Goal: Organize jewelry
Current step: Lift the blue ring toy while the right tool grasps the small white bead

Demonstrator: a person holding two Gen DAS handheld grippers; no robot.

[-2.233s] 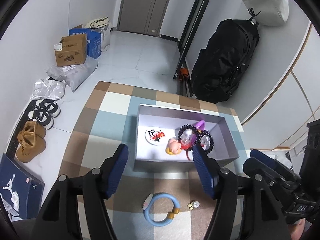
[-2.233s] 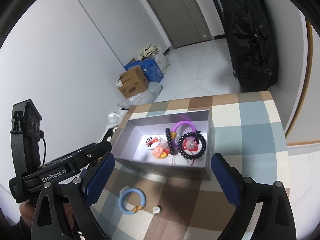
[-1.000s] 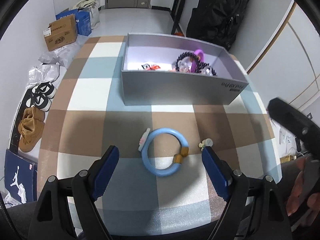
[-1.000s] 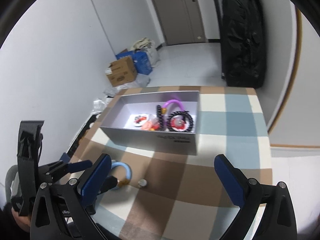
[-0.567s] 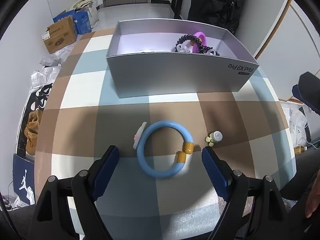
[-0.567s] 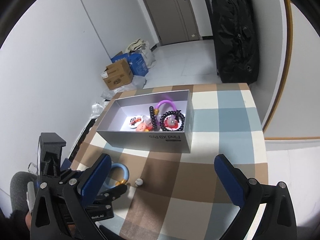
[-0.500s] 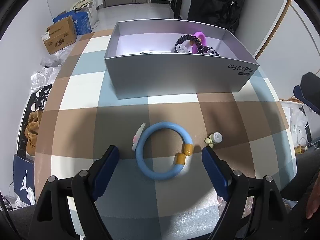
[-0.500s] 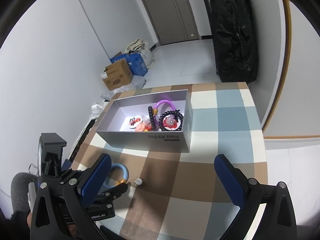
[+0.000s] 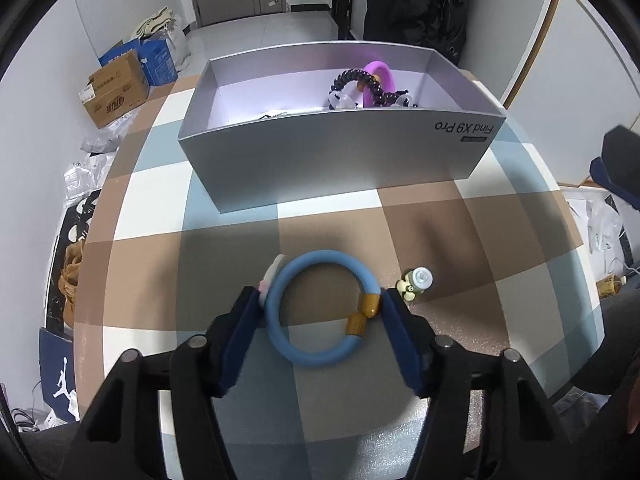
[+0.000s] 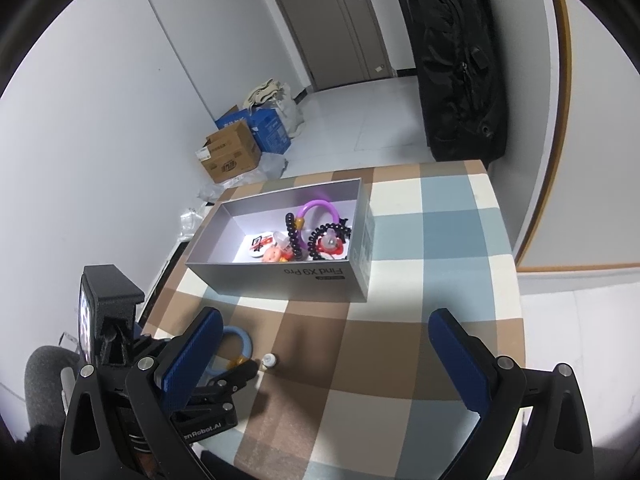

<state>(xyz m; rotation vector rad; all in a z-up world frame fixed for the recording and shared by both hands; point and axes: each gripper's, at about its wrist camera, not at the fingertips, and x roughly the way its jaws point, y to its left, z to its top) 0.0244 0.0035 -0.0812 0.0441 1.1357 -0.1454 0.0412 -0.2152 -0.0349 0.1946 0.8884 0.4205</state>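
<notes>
Step in hand: grasping the blue bracelet [image 9: 322,307], lower centre of frame on the checked table [image 9: 480,216]. Left gripper [image 9: 320,320] fingers have just been closing and now pinch it on both sides. Right gripper [image 10: 332,360] fingers spread, empty. Next: lift it over the wall into the grey box [image 9: 320,160]; small charm [image 9: 416,283] remains.

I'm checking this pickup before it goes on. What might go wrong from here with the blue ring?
The left gripper, jaws just closing, meets the blue bracelet at its gold beads and pale charm, so it may slip or twist. The small charm nearby could get knocked. The grey box wall could catch the ring.
</notes>
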